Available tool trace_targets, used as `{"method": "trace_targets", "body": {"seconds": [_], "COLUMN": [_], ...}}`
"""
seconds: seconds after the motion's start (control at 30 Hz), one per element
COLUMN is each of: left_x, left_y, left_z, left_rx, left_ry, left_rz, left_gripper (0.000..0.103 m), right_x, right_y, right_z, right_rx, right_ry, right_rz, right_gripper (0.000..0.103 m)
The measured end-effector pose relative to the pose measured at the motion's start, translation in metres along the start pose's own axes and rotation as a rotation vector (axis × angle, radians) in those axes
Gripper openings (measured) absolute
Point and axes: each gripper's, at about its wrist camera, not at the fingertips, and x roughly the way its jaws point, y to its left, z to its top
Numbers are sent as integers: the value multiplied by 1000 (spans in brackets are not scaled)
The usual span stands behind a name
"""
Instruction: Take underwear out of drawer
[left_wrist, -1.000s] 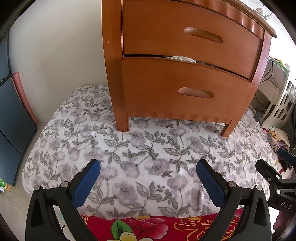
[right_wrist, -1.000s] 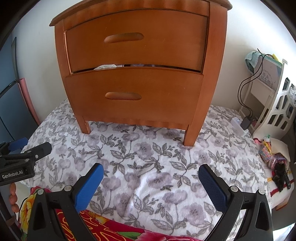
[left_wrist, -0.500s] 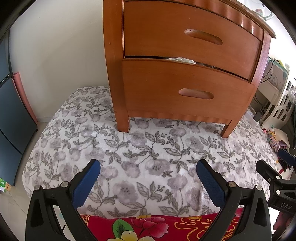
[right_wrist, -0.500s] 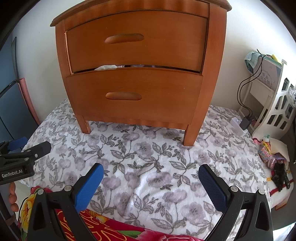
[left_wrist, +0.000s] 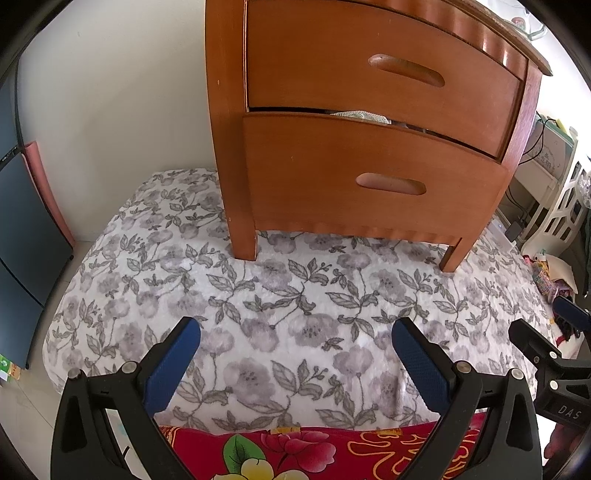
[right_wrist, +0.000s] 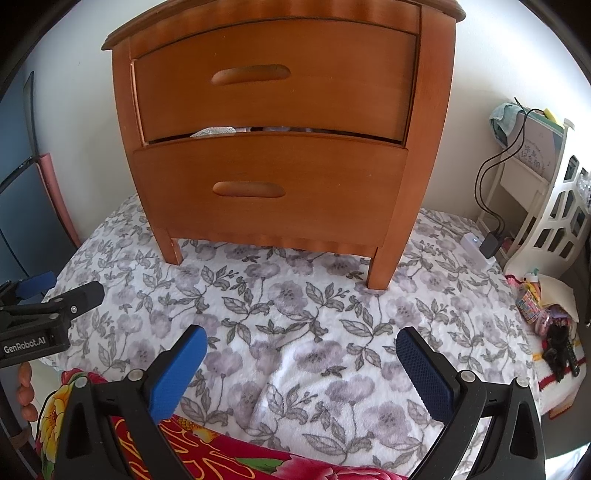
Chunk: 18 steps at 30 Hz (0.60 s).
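While both hover over the bed's (right_wrist: 295, 332) near edge, left tool (left_wrist: 295, 354) and right tool (right_wrist: 301, 365) are spread wide, empty. Nightstand (right_wrist: 273, 122) stands at far edge; pale underwear (left_wrist: 360, 116) peeks from the lower drawer (left_wrist: 362, 181), slightly ajar.

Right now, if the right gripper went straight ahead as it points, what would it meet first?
Probably the floral blanket in front of the nightstand; the open right gripper points slightly downward, though depth is unclear.
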Motion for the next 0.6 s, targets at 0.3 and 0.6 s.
{"method": "trace_targets", "body": {"seconds": [0.3,0.6], "left_x": [6,10], "left_y": [5,3], "left_z": [3,5], "left_rx": [-26,-21], "left_ry": [27,12], "left_rz": [-26,-46], "left_gripper": [103,103], "right_x": [1,4], "right_y": [1,1], "right_z": [-2,-2], "right_rx": [1,1], "right_ry": [5,9], "right_rz": [1,2], "right_gripper": [103,103]}}
